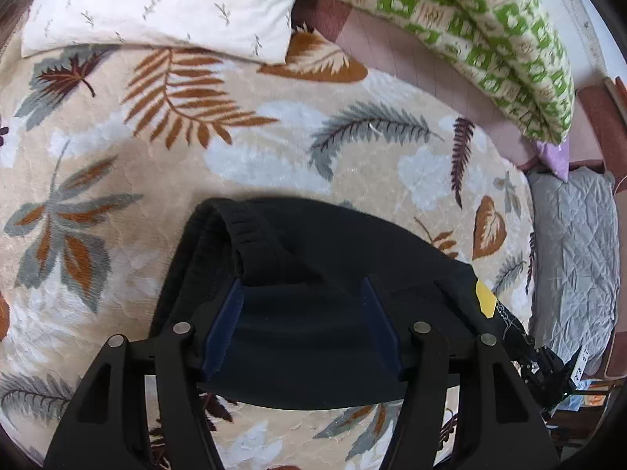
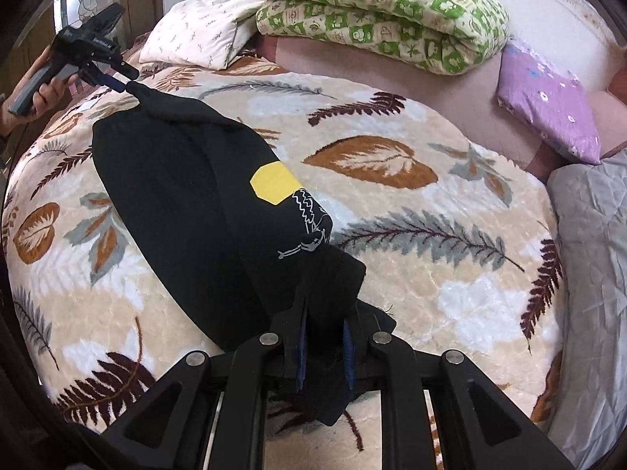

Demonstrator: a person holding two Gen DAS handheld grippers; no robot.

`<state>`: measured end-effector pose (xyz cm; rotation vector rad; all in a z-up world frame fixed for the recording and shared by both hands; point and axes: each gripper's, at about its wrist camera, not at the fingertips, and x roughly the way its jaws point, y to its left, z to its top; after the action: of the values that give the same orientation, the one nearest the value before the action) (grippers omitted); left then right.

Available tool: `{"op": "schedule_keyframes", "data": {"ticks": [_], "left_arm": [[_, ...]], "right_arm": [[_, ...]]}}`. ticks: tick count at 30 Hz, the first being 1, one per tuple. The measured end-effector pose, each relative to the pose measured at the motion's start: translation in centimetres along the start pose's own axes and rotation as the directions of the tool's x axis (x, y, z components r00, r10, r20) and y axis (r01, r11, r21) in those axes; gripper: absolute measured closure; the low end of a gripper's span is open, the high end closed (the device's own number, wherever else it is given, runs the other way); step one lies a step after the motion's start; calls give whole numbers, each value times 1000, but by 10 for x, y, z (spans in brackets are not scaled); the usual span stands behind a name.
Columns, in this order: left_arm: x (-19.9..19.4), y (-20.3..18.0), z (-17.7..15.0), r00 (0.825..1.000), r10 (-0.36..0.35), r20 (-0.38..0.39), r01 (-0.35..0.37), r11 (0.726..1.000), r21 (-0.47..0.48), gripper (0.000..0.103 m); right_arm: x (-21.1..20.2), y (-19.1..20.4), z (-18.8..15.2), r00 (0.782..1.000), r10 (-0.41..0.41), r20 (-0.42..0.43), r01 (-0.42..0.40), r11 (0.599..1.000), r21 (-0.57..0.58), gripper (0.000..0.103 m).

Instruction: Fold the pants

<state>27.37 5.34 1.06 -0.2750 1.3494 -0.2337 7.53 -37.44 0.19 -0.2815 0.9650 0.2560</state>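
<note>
Black pants [image 2: 176, 196] lie folded lengthwise across a leaf-print blanket [image 2: 392, 203] on the bed, strung between both grippers. At far left a hand [image 2: 47, 90] holds the left gripper [image 1: 301, 282]; in its own wrist view the fingers [image 1: 225, 325] stand wide apart w/ pants cloth lying between them, pads not pressing. In the right wrist view the pants' far corner reaches up to that gripper's tip. Mid-pants there's a yellow patch [image 2: 274, 182] w/ white print beside it. Nearer, the right gripper [image 2: 325, 313] has its jaws narrow, pinching a bunch of the cloth. Behind: white pillow [image 2: 196, 35], green-checked quilt [image 2: 372, 11], then a purple pillow [image 2: 548, 105] & a grey quilt [image 2: 588, 235] at far right.
</note>
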Motion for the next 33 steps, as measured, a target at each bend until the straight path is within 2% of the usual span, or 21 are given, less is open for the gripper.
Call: {"op": "schedule_keyframes", "data": {"ticks": [2, 6, 9, 10, 11, 14, 18, 22, 25, 27, 29, 31, 32, 33], "left_arm": [[6, 1, 1, 1000, 22, -4, -22, 1000, -11, 42], [27, 5, 8, 1000, 5, -30, -7, 997, -76, 42], [33, 4, 12, 1000, 28, -4, -28, 996, -86, 43], [35, 5, 15, 999, 37, 11, -36, 995, -97, 51], [36, 6, 18, 999, 38, 19, -36, 994, -107, 64], [40, 14, 27, 999, 30, 32, -24, 988, -154, 71], [37, 20, 39, 998, 27, 63, -15, 985, -174, 72], [41, 24, 48, 998, 33, 60, -22, 985, -169, 72], [49, 27, 53, 999, 36, 41, -28, 984, -175, 72], [53, 26, 55, 999, 36, 34, -29, 985, -173, 72], [55, 26, 57, 999, 37, 29, -32, 986, -166, 72], [57, 26, 59, 999, 35, 22, -31, 986, -163, 72], [58, 27, 60, 999, 33, 21, -29, 986, -163, 72], [59, 27, 61, 999, 32, 18, -29, 986, -161, 72]], "right_arm": [[2, -1, 0, 1000, 7, -4, -7, 1000, -1, 87], [6, -9, 3, 1000, 25, -7, -25, 999, 35, 87], [10, -19, 4, 998, 58, -13, -57, 995, 79, 87], [11, -22, 4, 998, 66, -17, -64, 994, 91, 88], [13, -25, 5, 997, 75, -22, -73, 992, 104, 88], [16, -36, 10, 996, 82, -21, -78, 988, 134, 89], [19, -62, 26, 997, 76, 16, -77, 976, 202, 88], [34, -92, 43, 997, 68, 37, -76, 954, 290, 83], [57, -108, 46, 998, 53, -20, -42, 932, 361, 76], [72, -116, 43, 996, 46, -73, -13, 917, 398, 76], [73, -125, 40, 996, 38, -75, -3, 907, 421, 75], [67, -136, 37, 998, 54, -34, -32, 888, 459, 52], [65, -146, 36, 995, 99, -2, -84, 859, 505, 45], [64, -150, 36, 994, 107, 5, -94, 847, 523, 40]]}}
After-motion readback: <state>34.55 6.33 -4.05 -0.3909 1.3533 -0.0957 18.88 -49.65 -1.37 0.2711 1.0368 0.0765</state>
